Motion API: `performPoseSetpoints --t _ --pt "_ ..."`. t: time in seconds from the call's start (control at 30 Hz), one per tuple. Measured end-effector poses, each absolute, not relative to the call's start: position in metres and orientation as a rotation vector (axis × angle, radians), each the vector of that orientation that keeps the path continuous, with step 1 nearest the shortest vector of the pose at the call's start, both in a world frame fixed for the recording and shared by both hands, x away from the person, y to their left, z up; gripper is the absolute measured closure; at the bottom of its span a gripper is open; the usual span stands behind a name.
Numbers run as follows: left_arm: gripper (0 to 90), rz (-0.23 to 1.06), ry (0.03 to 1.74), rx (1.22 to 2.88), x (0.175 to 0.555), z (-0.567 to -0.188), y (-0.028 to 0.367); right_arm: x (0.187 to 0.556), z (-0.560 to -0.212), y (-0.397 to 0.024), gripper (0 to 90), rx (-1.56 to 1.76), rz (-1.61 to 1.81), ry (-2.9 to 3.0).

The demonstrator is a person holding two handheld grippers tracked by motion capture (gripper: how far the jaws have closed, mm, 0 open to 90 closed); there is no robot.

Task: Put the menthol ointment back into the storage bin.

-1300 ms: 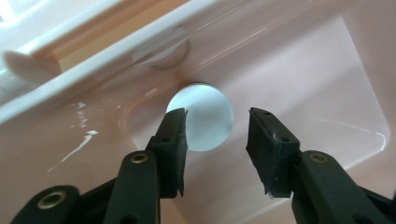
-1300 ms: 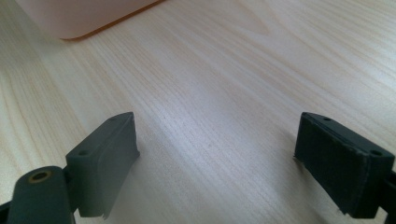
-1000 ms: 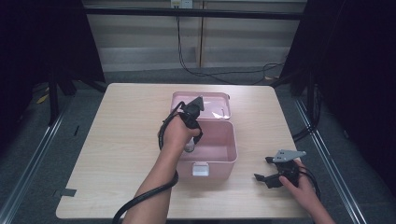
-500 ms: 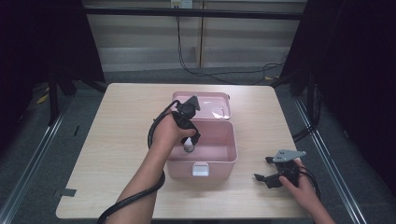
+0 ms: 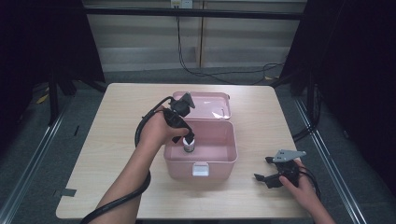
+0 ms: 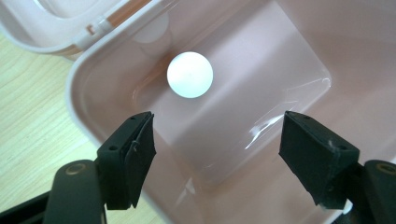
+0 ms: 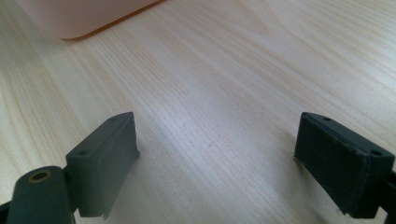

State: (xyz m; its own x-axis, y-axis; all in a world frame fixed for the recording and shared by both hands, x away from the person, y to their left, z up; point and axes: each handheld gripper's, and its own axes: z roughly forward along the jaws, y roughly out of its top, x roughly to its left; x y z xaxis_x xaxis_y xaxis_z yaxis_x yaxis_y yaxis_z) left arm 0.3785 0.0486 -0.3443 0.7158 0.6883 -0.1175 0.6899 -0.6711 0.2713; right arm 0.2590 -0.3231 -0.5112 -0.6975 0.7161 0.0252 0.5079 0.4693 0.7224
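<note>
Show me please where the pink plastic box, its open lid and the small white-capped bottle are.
Pink plastic box [image 5: 201, 169]: high view, front wall beside the latch.
Open pink lid [image 5: 210, 100]: high view, inner face.
Small white-capped bottle [image 6: 190, 74]: left gripper view, middle of its round white cap.

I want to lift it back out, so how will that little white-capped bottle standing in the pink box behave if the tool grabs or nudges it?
The bottle stands upright and narrow in the pink box, so a sideways nudge would probably tip it. Its round white cap suggests a cylinder, likely to roll once down. It looks small, probably light.
</note>
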Motion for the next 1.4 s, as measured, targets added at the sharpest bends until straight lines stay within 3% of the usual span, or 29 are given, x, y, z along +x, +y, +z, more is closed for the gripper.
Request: performPoseSetpoints --t 1.4 --pt "24.5 0.033 1.091 2.595 0.362 -0.323 0.123 0.259 -0.511 -0.323 12.5 1.045 1.058 2.439"
